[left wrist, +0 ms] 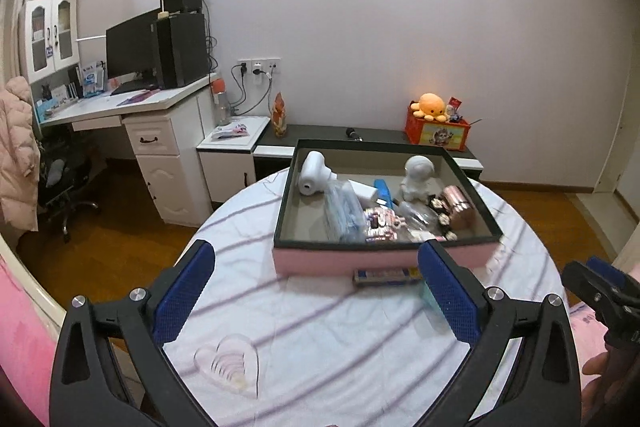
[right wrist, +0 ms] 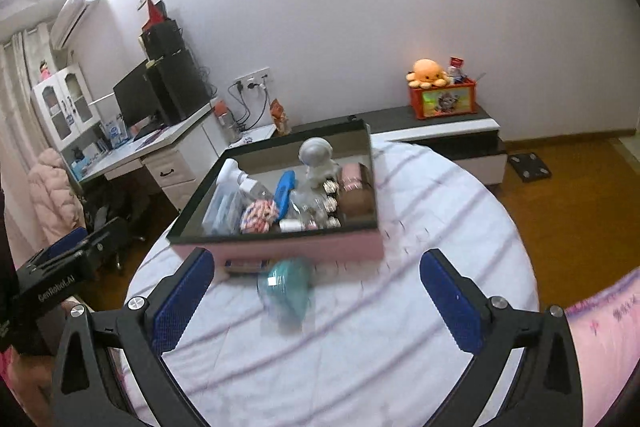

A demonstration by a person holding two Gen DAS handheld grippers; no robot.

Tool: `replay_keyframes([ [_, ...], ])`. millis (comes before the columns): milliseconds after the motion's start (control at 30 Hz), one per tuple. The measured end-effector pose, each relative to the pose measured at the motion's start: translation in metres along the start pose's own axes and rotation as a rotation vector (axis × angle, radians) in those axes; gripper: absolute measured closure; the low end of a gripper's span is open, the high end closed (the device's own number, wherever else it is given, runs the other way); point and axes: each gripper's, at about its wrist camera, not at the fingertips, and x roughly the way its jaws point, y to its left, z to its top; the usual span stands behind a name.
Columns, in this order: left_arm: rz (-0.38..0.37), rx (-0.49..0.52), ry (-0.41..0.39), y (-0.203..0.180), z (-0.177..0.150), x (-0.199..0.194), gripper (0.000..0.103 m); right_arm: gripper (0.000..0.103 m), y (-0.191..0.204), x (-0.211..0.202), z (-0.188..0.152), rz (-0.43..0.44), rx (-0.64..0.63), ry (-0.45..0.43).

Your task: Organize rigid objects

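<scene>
hovering over the table (left wrist: pixel 320 327) with the left claw (left wrist: pixel 316 291) spread wide and empty, likely clear for a fresh pick; pink box (left wrist: pixel 340 259) just ahead, already crowded. right claw (right wrist: pixel 316 291) also gaping, empty; teal item (right wrist: pixel 286 291) loose between its fingers, before the box.

**Lighting and picture quality, both wrist views**

Indoor light, moderate; cool violet cast on the wall (left wrist: pixel 400 7). Brightest patch upper left, at the air conditioner (right wrist: pixel 74 13), slightly blown out. Warm glow on the wall behind the octopus toy (left wrist: pixel 430 107). Soft shadows under the box (left wrist: pixel 360 263). Left view sharp. Right view motion-blurred: teal object (right wrist: pixel 286 291) and box contents smeared. Strong fisheye bending; dark vignette at corners.
</scene>
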Motion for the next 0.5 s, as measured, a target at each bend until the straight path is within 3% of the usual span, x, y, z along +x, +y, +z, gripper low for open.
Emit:
replay_keyframes([
  [233,0.010,-0.016,-0.018,-0.002,-0.026,-0.048,0.000,0.000,-0.002,-0.052,-0.033,-0.041,0.003,-0.043],
  [500,0.021,-0.020,-0.014,0.005,-0.049,-0.076,0.000,0.000,0.017,-0.067,-0.047,-0.036,-0.051,-0.044],
])
